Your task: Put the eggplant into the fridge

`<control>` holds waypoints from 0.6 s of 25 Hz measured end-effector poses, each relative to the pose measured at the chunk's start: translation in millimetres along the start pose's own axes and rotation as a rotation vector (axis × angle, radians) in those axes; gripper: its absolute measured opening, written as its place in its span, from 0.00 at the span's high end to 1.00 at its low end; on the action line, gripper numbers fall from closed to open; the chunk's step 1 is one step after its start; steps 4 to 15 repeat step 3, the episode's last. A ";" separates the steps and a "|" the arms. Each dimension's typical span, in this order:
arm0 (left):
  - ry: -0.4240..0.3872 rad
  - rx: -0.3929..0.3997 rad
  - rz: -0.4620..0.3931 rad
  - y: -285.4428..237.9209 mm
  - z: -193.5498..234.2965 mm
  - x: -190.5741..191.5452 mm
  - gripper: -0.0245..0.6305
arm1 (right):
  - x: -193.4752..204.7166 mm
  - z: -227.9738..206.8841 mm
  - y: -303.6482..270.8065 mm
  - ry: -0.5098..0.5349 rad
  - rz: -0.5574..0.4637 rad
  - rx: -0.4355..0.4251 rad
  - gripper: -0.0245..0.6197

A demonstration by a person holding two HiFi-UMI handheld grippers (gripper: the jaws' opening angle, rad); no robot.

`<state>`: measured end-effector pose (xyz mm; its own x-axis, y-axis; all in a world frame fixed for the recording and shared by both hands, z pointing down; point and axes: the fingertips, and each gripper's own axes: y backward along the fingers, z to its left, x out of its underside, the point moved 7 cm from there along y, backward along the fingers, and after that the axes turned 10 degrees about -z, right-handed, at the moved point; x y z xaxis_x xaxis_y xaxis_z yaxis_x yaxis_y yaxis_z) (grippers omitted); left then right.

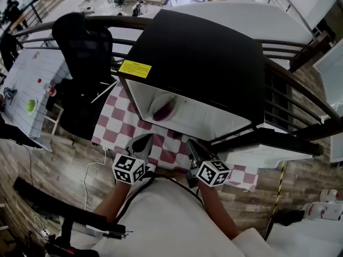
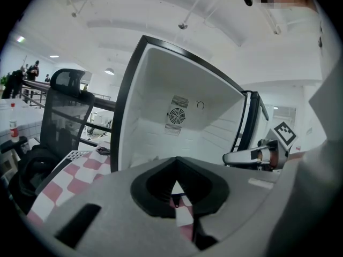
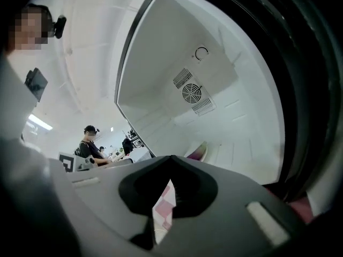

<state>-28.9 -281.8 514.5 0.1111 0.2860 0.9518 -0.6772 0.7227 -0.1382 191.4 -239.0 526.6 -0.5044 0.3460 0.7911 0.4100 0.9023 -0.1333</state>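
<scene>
A purple eggplant (image 1: 163, 108) lies inside the small black fridge (image 1: 214, 58), which stands with its door (image 1: 268, 143) swung open to the right. In the right gripper view the eggplant (image 3: 197, 151) rests on the white floor of the fridge, near the back wall. Both grippers hover in front of the opening, above the checkered cloth (image 1: 115, 125). My left gripper (image 1: 143, 143) is shut and holds nothing. My right gripper (image 1: 192, 148) is also shut and holds nothing, and is rolled to one side. The left gripper view shows the right gripper (image 2: 228, 158) beside the door edge.
A black office chair (image 1: 83, 47) stands left of the fridge, against a dark railing (image 1: 289, 55). A white table (image 1: 29, 84) with small items is at the far left. The fridge top carries a yellow label (image 1: 134, 68). People stand far off in the background.
</scene>
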 end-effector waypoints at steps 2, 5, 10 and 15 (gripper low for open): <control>-0.003 -0.001 0.002 -0.5 0.6 0.7 0.96 | -0.7 -0.2 0.4 0.028 0.000 0.005 0.95; -0.004 -0.002 0.002 -0.9 1.1 1.0 0.96 | -0.9 -0.6 0.3 0.037 -0.001 0.008 0.95; -0.004 -0.002 0.002 -0.9 1.1 1.0 0.96 | -0.9 -0.6 0.3 0.037 -0.001 0.008 0.95; -0.004 -0.002 0.002 -0.9 1.1 1.0 0.96 | -0.9 -0.6 0.3 0.037 -0.001 0.008 0.95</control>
